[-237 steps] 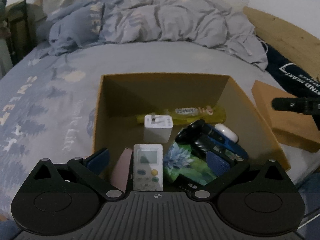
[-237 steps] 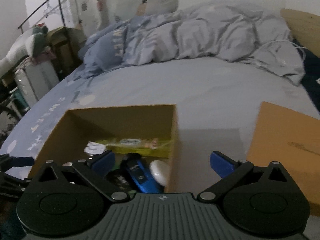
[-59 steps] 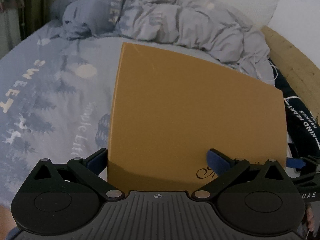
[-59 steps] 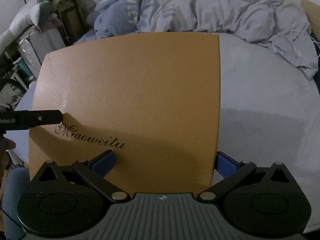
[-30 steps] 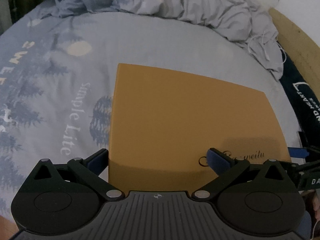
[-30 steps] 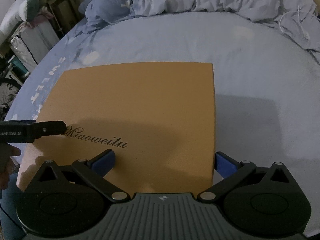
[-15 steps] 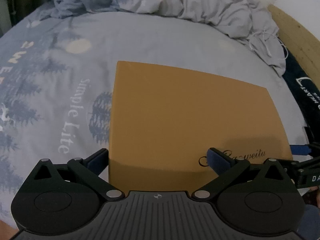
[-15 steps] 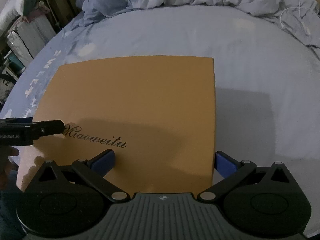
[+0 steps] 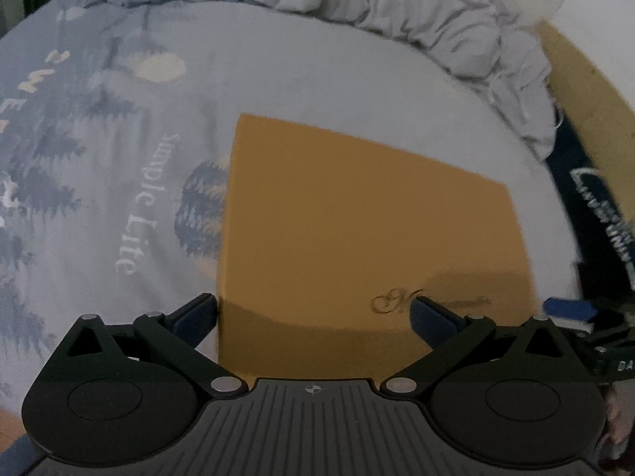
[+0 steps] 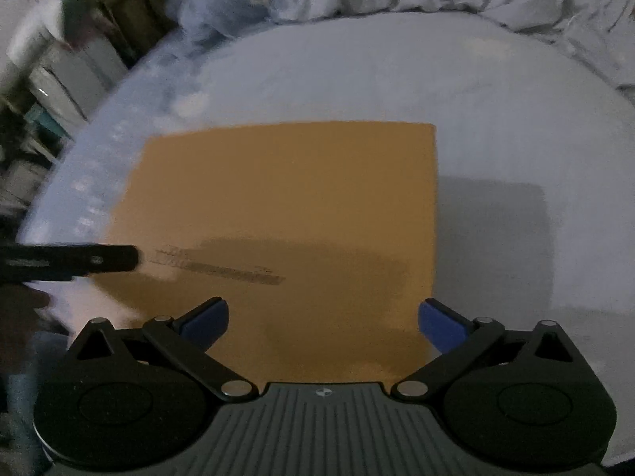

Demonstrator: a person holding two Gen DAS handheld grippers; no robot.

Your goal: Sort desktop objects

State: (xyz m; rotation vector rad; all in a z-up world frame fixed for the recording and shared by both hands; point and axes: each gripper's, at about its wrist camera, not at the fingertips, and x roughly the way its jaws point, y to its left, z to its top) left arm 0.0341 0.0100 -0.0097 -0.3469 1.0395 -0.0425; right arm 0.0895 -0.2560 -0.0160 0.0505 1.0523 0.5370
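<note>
A brown cardboard box with its lid on (image 9: 369, 230) sits on the bed; script lettering marks the lid's near side. It also shows in the right wrist view (image 10: 285, 214). My left gripper (image 9: 313, 313) is open and empty at the box's near left corner. My right gripper (image 10: 323, 319) is open and empty over the box's near right corner. The box's contents are hidden under the lid. The right gripper's finger (image 9: 569, 308) shows at the right edge of the left view. The left gripper's finger (image 10: 79, 260) shows at the left edge of the right view.
The box rests on a blue-grey printed bedsheet (image 9: 119, 166). A rumpled grey duvet (image 9: 397, 12) lies at the far side. A wooden bed frame (image 9: 587, 75) and a dark printed cloth (image 9: 599, 206) are at the right. Furniture and clutter (image 10: 51, 91) stand left of the bed.
Both grippers have pulled back and up from the closed box, so it looks smaller. Both views are motion-blurred now. The box has not moved.
</note>
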